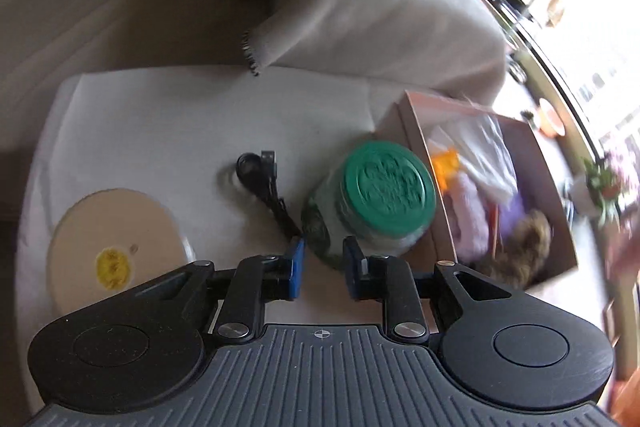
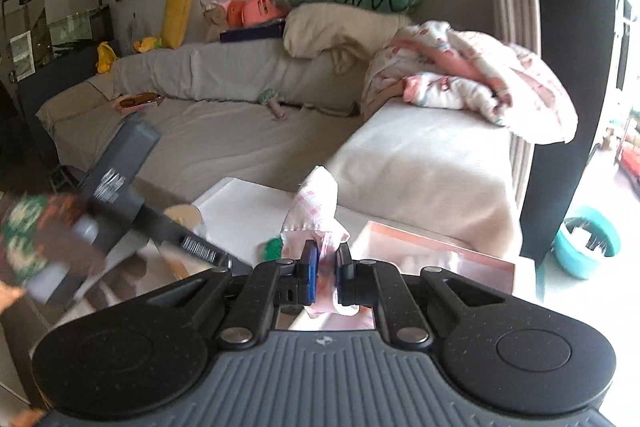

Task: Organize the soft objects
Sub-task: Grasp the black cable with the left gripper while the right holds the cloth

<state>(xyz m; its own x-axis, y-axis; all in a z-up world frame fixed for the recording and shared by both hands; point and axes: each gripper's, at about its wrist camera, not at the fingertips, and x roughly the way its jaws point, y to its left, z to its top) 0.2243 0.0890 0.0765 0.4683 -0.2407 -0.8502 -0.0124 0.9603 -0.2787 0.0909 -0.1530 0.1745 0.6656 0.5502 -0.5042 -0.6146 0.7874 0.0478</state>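
Observation:
In the left wrist view, my left gripper (image 1: 322, 269) is open and empty above a white table (image 1: 160, 115), just short of a glass jar with a green lid (image 1: 384, 187). Right of the jar stands a cardboard box (image 1: 412, 131) with soft things inside: a lilac plush (image 1: 472, 219), a brown furry toy (image 1: 524, 247) and a clear plastic bag (image 1: 488, 151). In the right wrist view, my right gripper (image 2: 326, 265) is shut on a pink-and-white patterned cloth (image 2: 316, 203), which sticks up above the table. The box rim (image 2: 440, 247) lies just to its right.
A black cable (image 1: 264, 183) and a round beige disc with a yellow spot (image 1: 116, 251) lie on the table. A grey sofa (image 2: 240, 131) with blankets and plush toys lies beyond. The left gripper's body (image 2: 120, 163) crosses the right wrist view's left side. A teal bowl (image 2: 588, 239) sits on the floor.

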